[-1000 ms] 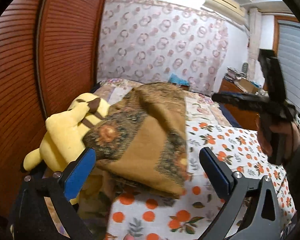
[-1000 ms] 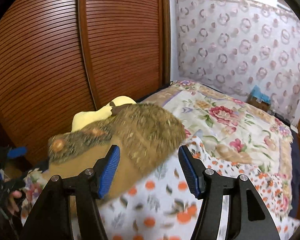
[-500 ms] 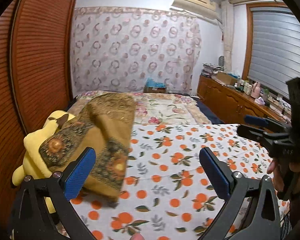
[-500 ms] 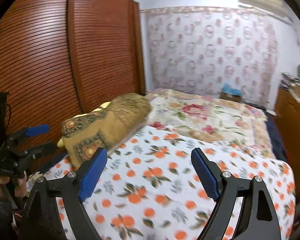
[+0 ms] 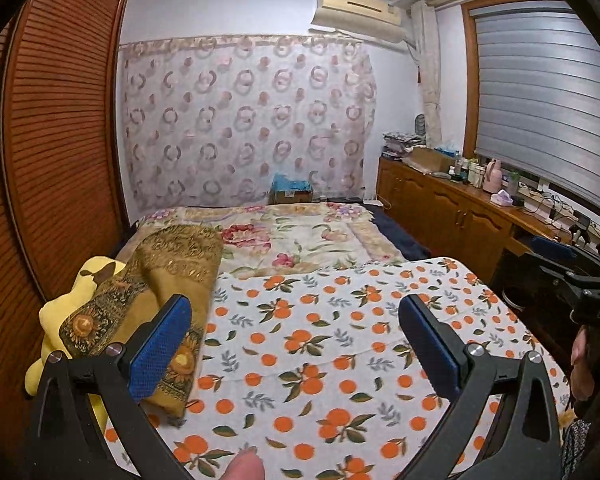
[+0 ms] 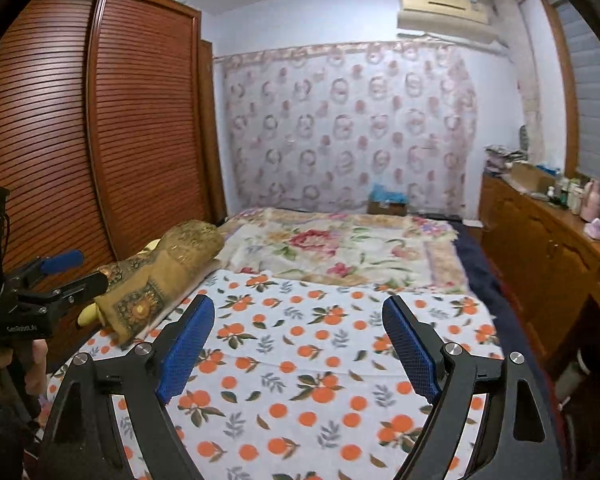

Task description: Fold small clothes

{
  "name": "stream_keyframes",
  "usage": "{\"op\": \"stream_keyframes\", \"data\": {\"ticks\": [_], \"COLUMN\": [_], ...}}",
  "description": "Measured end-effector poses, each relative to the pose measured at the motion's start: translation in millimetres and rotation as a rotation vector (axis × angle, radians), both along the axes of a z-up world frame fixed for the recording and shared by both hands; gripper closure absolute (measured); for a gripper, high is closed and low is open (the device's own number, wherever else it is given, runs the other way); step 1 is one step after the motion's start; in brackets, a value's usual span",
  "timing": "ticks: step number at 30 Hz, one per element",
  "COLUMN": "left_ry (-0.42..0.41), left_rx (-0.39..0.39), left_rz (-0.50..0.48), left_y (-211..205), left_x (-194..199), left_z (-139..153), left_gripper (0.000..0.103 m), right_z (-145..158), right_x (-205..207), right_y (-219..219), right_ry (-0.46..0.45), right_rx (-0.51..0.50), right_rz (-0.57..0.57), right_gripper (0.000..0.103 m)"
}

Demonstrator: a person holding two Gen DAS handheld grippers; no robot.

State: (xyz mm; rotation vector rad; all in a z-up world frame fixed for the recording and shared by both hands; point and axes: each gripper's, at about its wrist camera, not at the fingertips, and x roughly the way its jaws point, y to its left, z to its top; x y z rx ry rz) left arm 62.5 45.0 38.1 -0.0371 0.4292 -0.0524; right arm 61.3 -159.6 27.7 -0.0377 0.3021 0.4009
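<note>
A folded brown cloth with sunflower print (image 5: 156,284) lies at the left edge of the bed, partly over a yellow plush toy (image 5: 56,316). It also shows in the right wrist view (image 6: 160,272). My left gripper (image 5: 296,340) is open and empty, held above the orange-print sheet (image 5: 340,344), with the cloth just beyond its left finger. My right gripper (image 6: 296,344) is open and empty above the same sheet (image 6: 300,360), to the right of the cloth. Each gripper shows at the edge of the other's view.
A floral blanket (image 5: 300,232) covers the far half of the bed. A slatted wooden wardrobe (image 6: 80,140) stands close on the left. A wooden sideboard (image 5: 460,216) with bottles and clutter runs along the right wall under a blind.
Both grippers have pulled back and up from the folded cloth and turned right toward the middle of the bed. The cloth stays on the plush toy.
</note>
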Motion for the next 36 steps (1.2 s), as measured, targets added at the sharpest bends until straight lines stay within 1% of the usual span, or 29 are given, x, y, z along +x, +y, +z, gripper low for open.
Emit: {"op": "stream_keyframes", "data": {"ticks": [5, 13, 16, 36], "left_ry": [-0.010, -0.009, -0.011, -0.012], "left_rx": [0.011, 0.010, 0.003, 0.009], "left_rz": [-0.010, -0.010, -0.015, -0.004], "left_y": [-13, -16, -18, -15], "left_x": [-4, -5, -6, -10], "left_z": [7, 9, 10, 10], "left_gripper": [0.000, 0.000, 0.000, 0.000], "right_z": [-3, -10, -11, -8], "right_x": [-13, -15, -15, -18], "right_y": [7, 15, 9, 5], "right_ry": [-0.016, -0.022, -0.027, -0.032], "right_rx": [0.002, 0.014, 0.013, 0.019], "right_rz": [-0.036, -0.058, -0.067, -0.070], "right_gripper": [0.016, 0.016, 0.016, 0.016]}}
